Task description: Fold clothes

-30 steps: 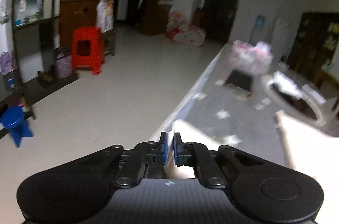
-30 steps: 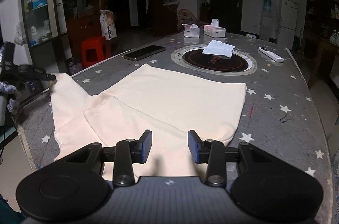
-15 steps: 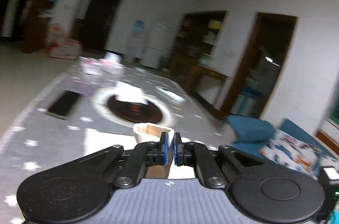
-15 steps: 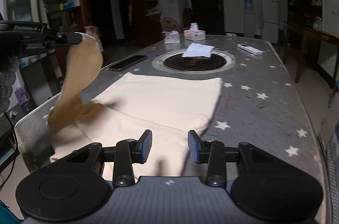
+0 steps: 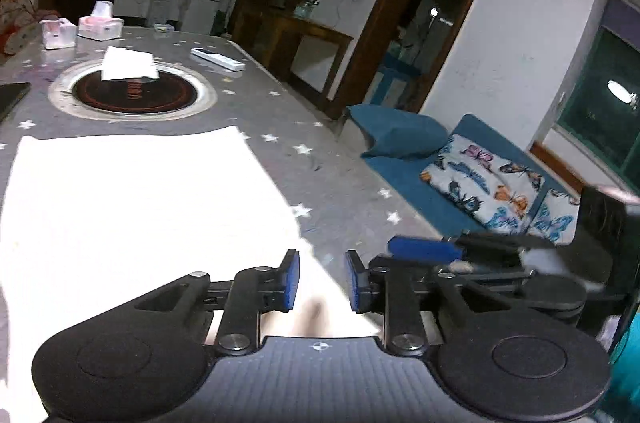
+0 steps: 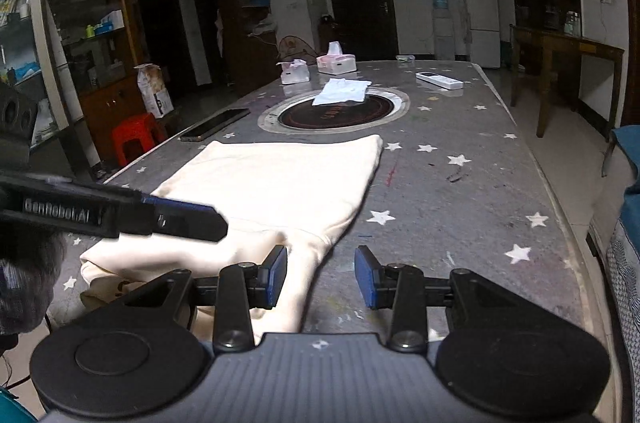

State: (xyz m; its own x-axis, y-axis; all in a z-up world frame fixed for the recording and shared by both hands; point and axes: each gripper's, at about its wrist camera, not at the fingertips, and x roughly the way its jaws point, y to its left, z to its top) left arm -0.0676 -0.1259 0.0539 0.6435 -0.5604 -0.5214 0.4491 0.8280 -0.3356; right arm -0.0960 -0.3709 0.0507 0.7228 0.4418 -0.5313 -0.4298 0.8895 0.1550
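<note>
- Left gripper point(image 5: 322, 281): jaws parted by a moderate gap, nothing between the pads; it hangs low over the near right part of the cream garment point(image 5: 132, 207), whose surface is washed out to white in the left wrist view.
- Right gripper point(image 6: 321, 277): jaws parted wider, also empty; it sits just above the garment's near right corner, where a narrow strip of cloth runs toward the camera, and the left pad is over cloth while the right pad is over bare desk point(image 6: 460, 207).
- In the right wrist view the left gripper reaches in from the left, above a doubled-over layer of cloth with a rounded fold at its near left edge.
- The garment lies flat on the desk, near its front edge, its far hem straight and square below the round inset hob point(image 6: 340, 111).
- Step in hand, as a judgement: a side fold lies laid over the body, and both grippers are free of it.
- Next move, as a judgement: a further fold calls for closing on a free edge or corner; which edge cannot be settled from these views.
- Phone point(image 6: 216, 129), tissue boxes point(image 6: 336, 62) and remote point(image 6: 439, 80) stand well apart from the cloth.
</note>
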